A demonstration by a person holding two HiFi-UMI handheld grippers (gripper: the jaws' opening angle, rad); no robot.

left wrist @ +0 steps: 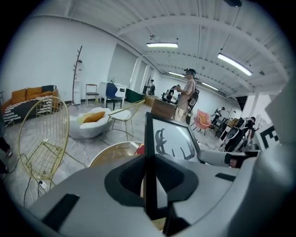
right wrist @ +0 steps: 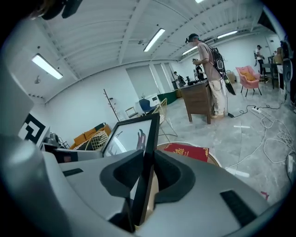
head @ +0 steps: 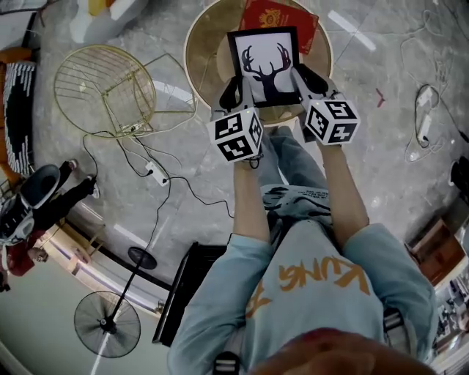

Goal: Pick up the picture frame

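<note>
1. Pinching the left edge of the picture frame [head: 265, 64] with the left hand-held gripper [head: 233, 94]; in the left gripper view [left wrist: 149, 181], pads pressed on both faces of the black moulding, seen edge-on.
2. Same on the other side: right hand-held gripper [head: 311, 79] clamped on the frame's right edge, low down; jaws closed on the moulding in the right gripper view [right wrist: 144, 181].
3. Likely reason for gripping both sides: to keep a flat, thin frame from twisting or swinging, with the load shared. Gripping low on the edges leaves the top free and the antler print unobscured.
4. Frame held between the two grippers, tilted back a little, print facing the person, above the round desk [head: 192, 53]. Looks lifted off the top, judging by the desk surface seen below it in the left gripper view [left wrist: 111, 152]; bottom edge partly hidden behind the marker cubes in the head view.
5. Red booklet [head: 282, 17] lying on the desk beyond the frame, apart from it and not in the way.
6. Further out: gold wire chair [head: 102, 89] to the left of the desk, power strip [head: 157, 173] and loose cables on the floor, floor fan [head: 108, 322] near the person's feet.
7. Standing person [right wrist: 210, 69] well away across the room. Nothing seen blocking the space over the desk; cables underfoot probably the main hazard when stepping back.
</note>
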